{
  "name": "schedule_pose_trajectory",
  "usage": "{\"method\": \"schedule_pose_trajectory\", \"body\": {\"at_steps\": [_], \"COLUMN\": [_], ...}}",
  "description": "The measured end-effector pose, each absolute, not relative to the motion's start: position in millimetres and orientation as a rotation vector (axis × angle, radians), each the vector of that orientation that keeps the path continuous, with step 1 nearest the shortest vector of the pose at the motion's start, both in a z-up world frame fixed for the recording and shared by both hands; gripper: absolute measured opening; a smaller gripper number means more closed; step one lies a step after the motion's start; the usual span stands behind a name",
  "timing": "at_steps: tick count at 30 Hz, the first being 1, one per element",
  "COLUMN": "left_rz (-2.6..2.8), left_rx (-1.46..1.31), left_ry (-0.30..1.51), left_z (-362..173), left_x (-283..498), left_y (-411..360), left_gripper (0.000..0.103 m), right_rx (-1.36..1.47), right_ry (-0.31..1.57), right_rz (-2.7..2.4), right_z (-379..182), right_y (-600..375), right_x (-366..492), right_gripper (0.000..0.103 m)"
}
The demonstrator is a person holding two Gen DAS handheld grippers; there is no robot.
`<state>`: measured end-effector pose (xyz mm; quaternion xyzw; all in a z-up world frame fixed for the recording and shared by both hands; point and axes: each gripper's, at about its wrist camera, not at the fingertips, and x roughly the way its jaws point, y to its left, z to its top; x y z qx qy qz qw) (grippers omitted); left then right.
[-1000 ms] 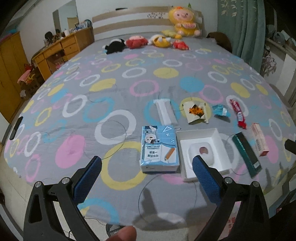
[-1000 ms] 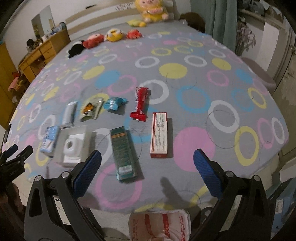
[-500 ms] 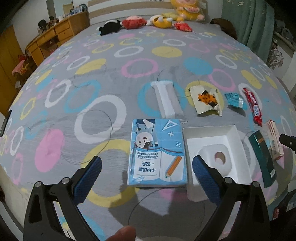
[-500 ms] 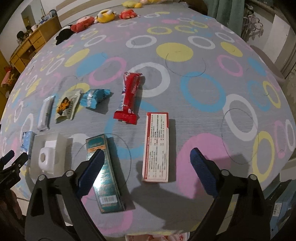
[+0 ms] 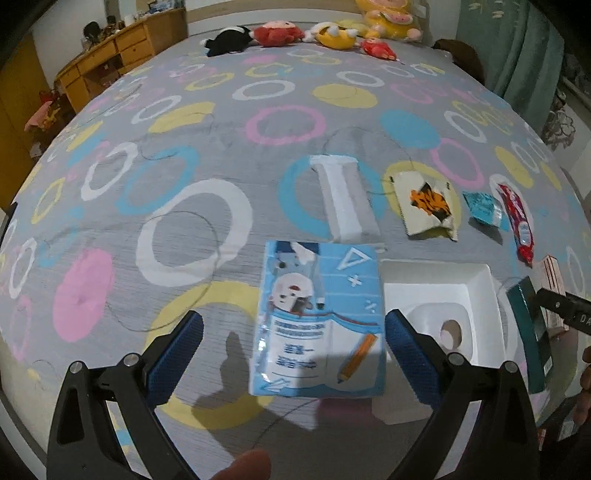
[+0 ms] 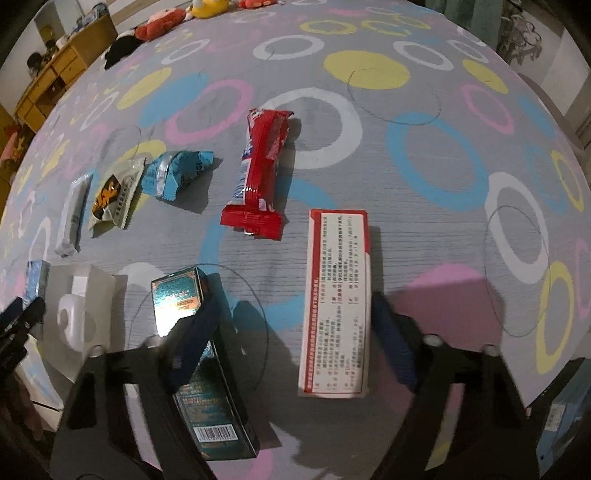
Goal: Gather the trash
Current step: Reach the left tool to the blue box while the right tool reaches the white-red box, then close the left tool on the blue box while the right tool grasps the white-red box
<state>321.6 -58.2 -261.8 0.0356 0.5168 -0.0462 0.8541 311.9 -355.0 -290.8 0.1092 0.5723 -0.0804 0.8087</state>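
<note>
Beside the white foam tray [image 5: 436,284] on the bed [image 5: 221,122], the blue tissue pack [image 5: 319,321] lies between the spread left tongs [image 5: 293,350]. Past the tray's far side, the right tongs [image 6: 291,339] gape around the red-and-white box [image 6: 338,299], the green box [image 6: 199,354] under one finger.

Plush toys [image 5: 314,31] line the bed's [image 5: 184,122] far edge; left stands a wooden dresser [image 5: 110,62], seemingly cluttered.
</note>
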Motion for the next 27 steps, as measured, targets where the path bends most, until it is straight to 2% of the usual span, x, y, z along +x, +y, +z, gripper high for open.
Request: {"method": "schedule_pose_trajectory", "body": {"at_steps": [4,6,15,27], "left_rz": [-0.104,-0.118,-0.146,-0.143], "left_rx": [0.050,0.037,-0.017,-0.027], "left_ry": [1.102,1.109,1.115,1.099], "left_z": [-264,-265,-262,-256], "left_x": [325,325,325,320], "left_y": [-54,-53,-51,-44], "left_gripper": [0.096,0.094,0.068,0.066], "right_rx": [0.215,0.203,0.190,0.180], "right_ry": [1.241,1.237,1.239,1.238], "right_rz": [-0.176,-0.183,-0.184,-0.195], "right_z": [-294,-294,-293,-294], "right_y": [-354,-355,-355,-350], "right_x": [314,314,311,319], "right_gripper": [0.056,0.037,0.034,0.034]}}
